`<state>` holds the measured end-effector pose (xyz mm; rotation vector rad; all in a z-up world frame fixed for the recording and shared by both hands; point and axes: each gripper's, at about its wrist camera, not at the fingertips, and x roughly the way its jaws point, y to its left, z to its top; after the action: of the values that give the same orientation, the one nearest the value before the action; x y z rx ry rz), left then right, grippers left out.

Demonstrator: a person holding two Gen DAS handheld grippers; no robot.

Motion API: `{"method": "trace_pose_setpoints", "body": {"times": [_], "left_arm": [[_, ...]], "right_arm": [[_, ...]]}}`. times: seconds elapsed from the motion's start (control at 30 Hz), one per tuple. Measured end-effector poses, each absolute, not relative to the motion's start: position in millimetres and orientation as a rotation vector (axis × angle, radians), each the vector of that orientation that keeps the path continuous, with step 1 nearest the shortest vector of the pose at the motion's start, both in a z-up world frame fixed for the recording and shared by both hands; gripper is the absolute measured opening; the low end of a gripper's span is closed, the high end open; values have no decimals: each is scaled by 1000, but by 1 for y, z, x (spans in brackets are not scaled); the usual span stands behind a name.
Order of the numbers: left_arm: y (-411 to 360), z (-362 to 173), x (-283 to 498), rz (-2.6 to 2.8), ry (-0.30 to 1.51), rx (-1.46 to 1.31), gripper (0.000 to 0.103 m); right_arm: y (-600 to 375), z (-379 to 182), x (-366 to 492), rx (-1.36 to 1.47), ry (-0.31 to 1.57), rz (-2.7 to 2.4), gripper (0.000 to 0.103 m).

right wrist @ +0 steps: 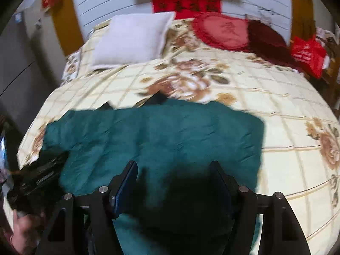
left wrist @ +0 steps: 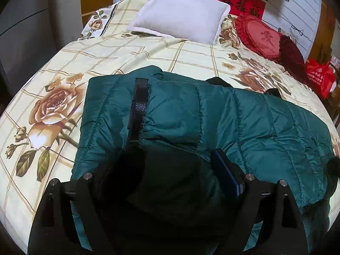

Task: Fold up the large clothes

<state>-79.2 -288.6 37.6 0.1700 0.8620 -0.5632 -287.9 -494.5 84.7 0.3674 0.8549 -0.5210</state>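
Two grippers hang over one green padded jacket (left wrist: 212, 114) that lies across the near part of a bed. The jacket is folded into a broad band, with its quilted seams running across it, and it rests on a cream bedspread (left wrist: 127, 51) printed with brown roses and a grid of thin lines.

From the left wrist view, the left gripper (left wrist: 176, 123) has its jaws well apart. One black ribbed finger (left wrist: 139, 108) lies on top of the jacket, along a fold of the cloth. The other finger, with a blue pad, sits lower at the right, close to the fabric. The cloth lies loose between them and I do not see it pinched.

From the right wrist view, the right gripper (right wrist: 174, 170) also stands with its jaws apart, above the near edge of the jacket (right wrist: 161, 136). This picture is blurred, so I cannot say surely if the fingers touch the cloth, but nothing seems clamped. At the lower left a hand (right wrist: 23, 231) of the person is seen beside dark parts of the other tool.

Farther up the bed are a white pillow (left wrist: 180, 14), a red heart-shaped cushion (left wrist: 261, 38) and a dark red cushion (left wrist: 291, 53) just beside it. A red banner (left wrist: 233, 2) hangs on the wall behind, and a red bag (left wrist: 320, 76) stands near the right edge of the bed.
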Motion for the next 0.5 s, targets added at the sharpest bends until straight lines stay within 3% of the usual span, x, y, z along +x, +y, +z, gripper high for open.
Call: {"method": "trace_pose_setpoints", "body": {"times": [0.17,0.5], "left_arm": [[-288,38,-79,-588,867,167,88],[-238,74,-106,-607,859,137,88]], "right_arm": [[-483,50,-274,255,927,-556,68],[-465,101,-335,339,815,-498,68]]}}
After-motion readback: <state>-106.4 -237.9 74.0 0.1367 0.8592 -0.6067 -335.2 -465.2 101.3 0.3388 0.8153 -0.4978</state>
